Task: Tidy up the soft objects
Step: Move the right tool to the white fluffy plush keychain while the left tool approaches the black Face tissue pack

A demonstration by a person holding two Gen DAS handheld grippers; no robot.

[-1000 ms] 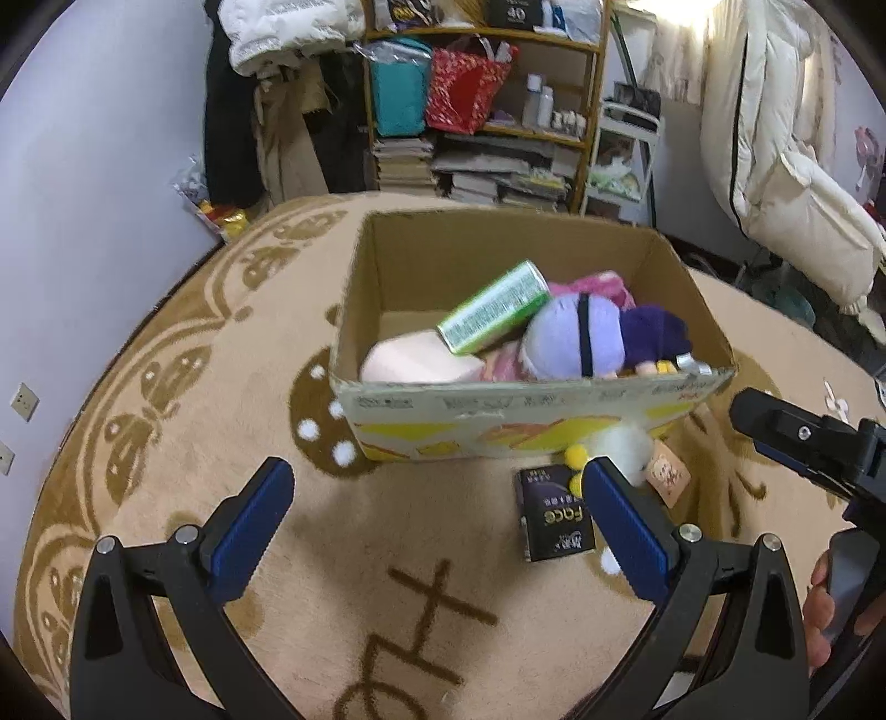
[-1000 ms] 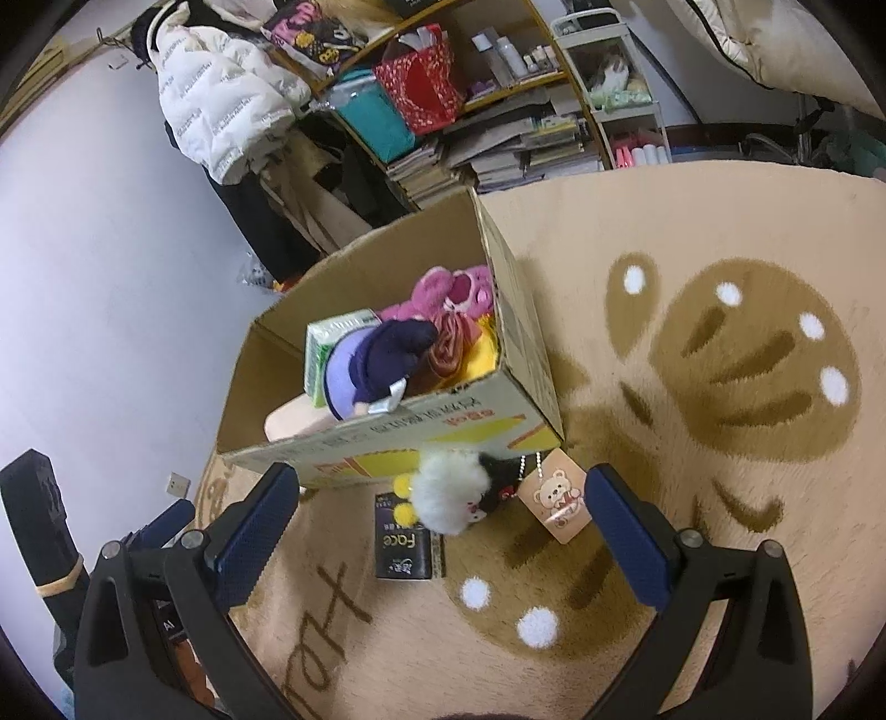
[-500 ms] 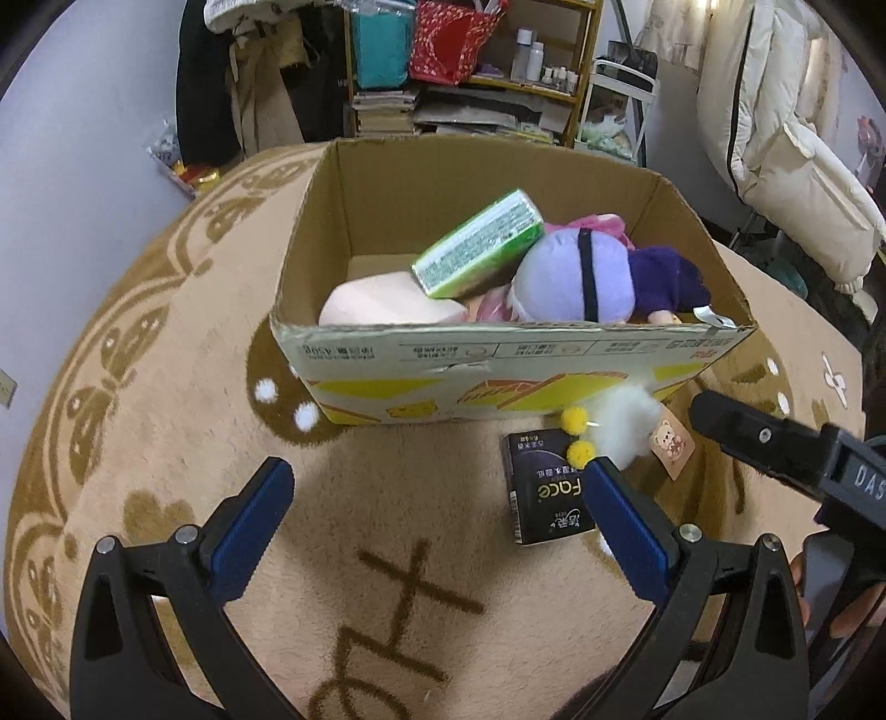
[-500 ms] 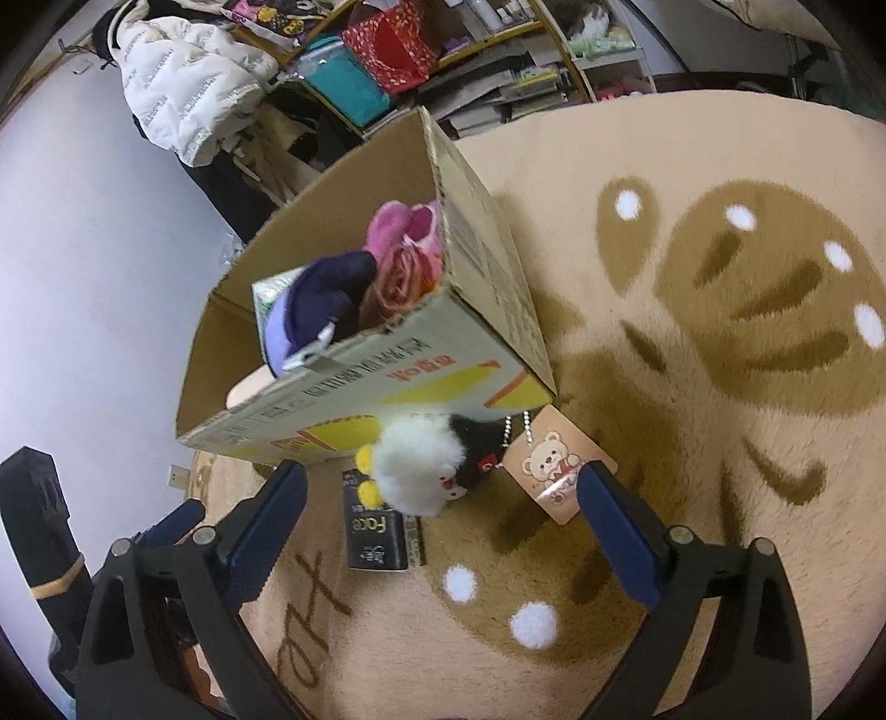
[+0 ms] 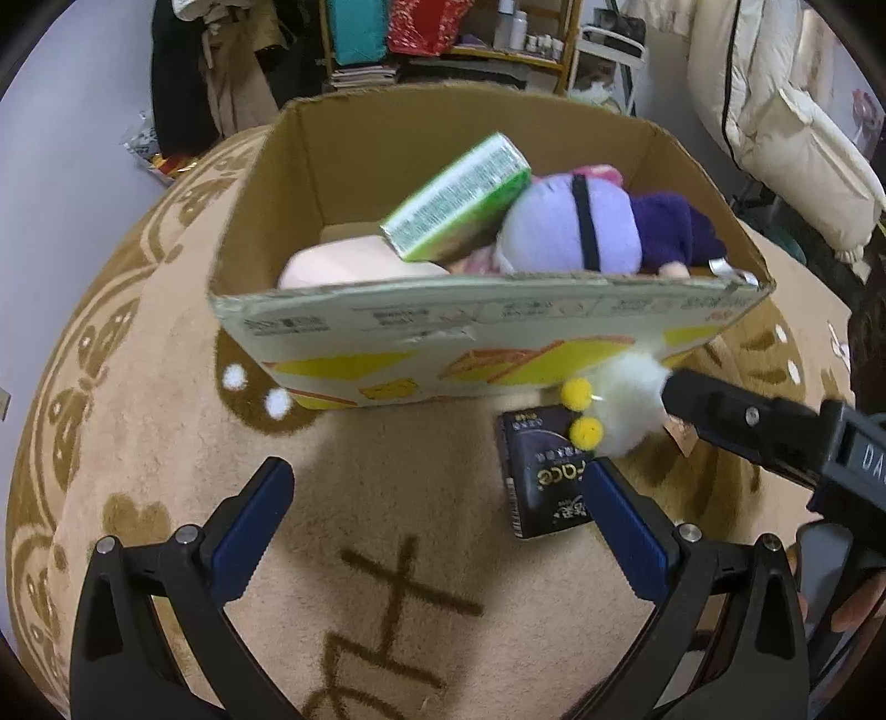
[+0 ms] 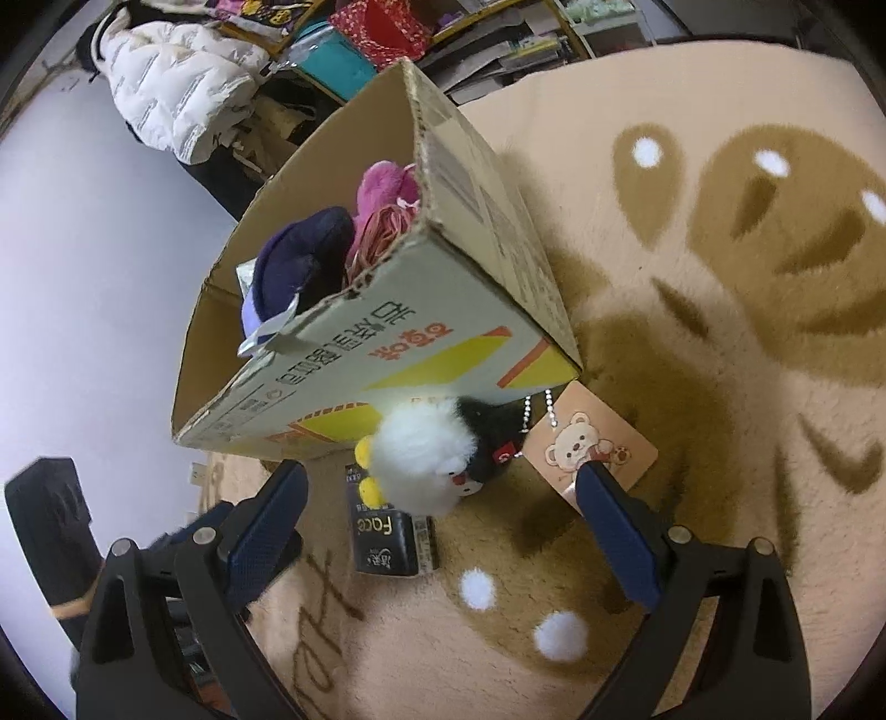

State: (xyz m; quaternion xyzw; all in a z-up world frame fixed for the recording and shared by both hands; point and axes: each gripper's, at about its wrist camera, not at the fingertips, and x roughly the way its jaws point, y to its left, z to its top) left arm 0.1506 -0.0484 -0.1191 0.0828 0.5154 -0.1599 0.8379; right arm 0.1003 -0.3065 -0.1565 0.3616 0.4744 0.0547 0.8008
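A small white and black plush penguin [image 6: 429, 462] with yellow feet lies on the rug against the front of a cardboard box [image 6: 382, 354], a bear tag [image 6: 590, 451] chained to it. My right gripper [image 6: 443, 531] hangs open just above and in front of it. In the left wrist view the same penguin [image 5: 626, 412] shows beside a black "Face" pack [image 5: 545, 471]. The cardboard box [image 5: 487, 327] holds a purple plush [image 5: 576, 227], a green carton [image 5: 459, 199] and a pale pink soft item [image 5: 354, 266]. My left gripper [image 5: 437, 520] is open over bare rug.
The tan rug [image 5: 166, 421] with brown patterns covers the floor. Shelves [image 5: 459, 33] with bags and books stand behind the box, a white quilt [image 5: 786, 122] hangs at the right, and dark clothes [image 5: 183, 83] hang at the back left. A hand [image 5: 853, 615] holds the right gripper.
Both grippers have moved closer to the box and lower. The right gripper has come down toward the plush penguin, which now lies between its open fingers' line of sight.
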